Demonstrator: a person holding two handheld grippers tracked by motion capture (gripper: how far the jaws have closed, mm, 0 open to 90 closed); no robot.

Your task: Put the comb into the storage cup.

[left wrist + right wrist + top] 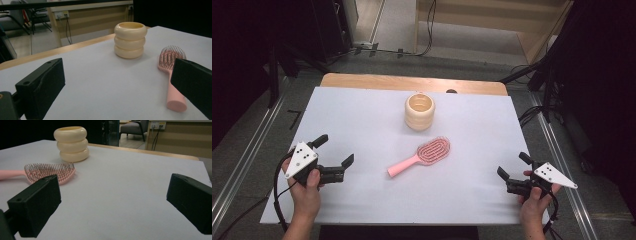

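Observation:
A pink hairbrush (pixel 422 156) (pixel 172 75) (pixel 47 173) lies bristles up near the middle of the white table cover, its handle pointing to the near left. Behind it stands a cream ribbed cup (pixel 419 111) (pixel 130 40) (pixel 71 143), upright and hollow. My left gripper (pixel 334 151) (pixel 117 85) rests at the left side of the table, open, with nothing between its jaws, and points toward the brush. My right gripper (pixel 514 166) (pixel 112 205) sits at the right front edge, open too and holding nothing.
The white cover (pixel 362 130) leaves a strip of wooden tabletop (pixel 412 81) bare at the far edge. Cables and dark stands lie on the floor around the table. Broad free surface lies between both grippers and the brush.

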